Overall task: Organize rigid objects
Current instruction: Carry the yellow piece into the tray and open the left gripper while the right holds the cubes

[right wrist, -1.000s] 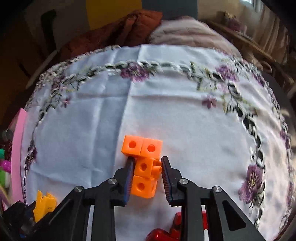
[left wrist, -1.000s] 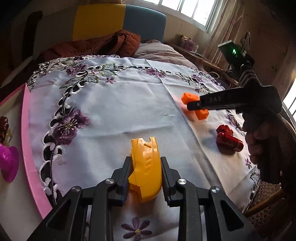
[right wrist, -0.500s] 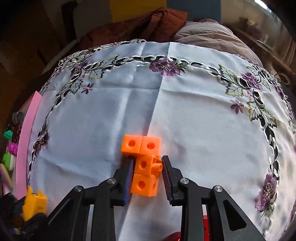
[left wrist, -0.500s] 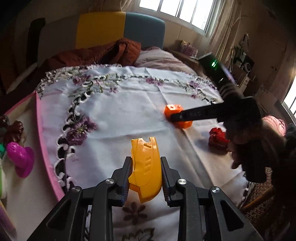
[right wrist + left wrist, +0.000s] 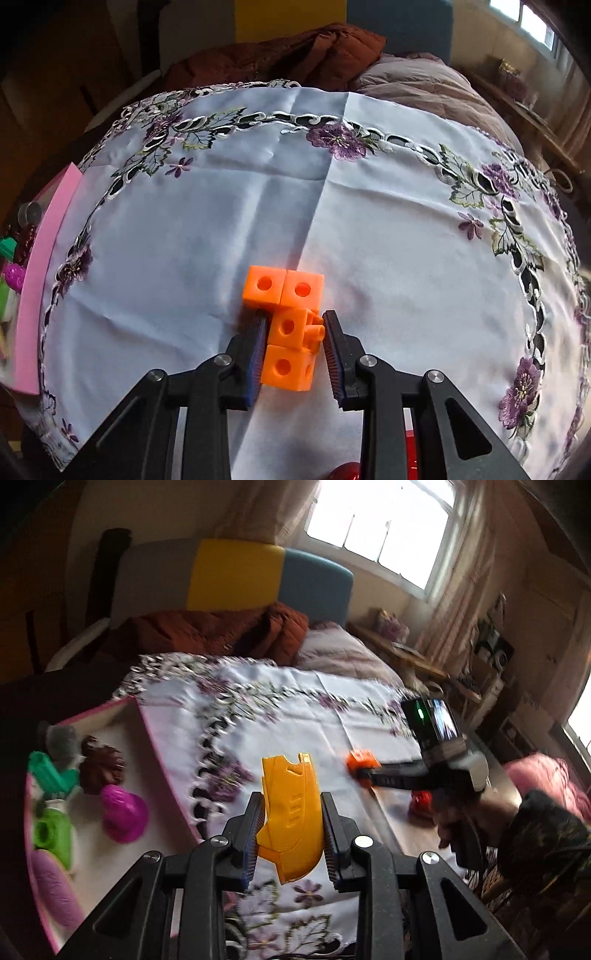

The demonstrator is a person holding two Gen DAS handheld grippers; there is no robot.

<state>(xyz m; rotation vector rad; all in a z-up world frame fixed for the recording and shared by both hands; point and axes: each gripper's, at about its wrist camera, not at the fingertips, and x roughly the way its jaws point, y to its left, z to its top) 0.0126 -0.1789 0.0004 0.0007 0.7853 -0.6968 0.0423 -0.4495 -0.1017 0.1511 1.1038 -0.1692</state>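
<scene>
Your left gripper [image 5: 291, 834] jaws pinch the light, stiff yellow piece [image 5: 290, 805] by its sides; right gripper [image 5: 295, 354] jaws pinch the orange cube cluster [image 5: 288, 325].

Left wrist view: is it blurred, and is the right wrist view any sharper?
Left wrist view: embroidered cloth and pink tray smeared by motion, window blown out, yellow piece crisp. Right wrist view: sharp, orange cubes evenly lit, edges bowed by fisheye.

Tray [image 5: 162, 760] at left of frame, toys inside. Cloth [image 5: 221, 221] right of it, carrying block cluster [image 5: 288, 325] lower centre. Blanket [image 5: 221, 631] behind cloth.
</scene>
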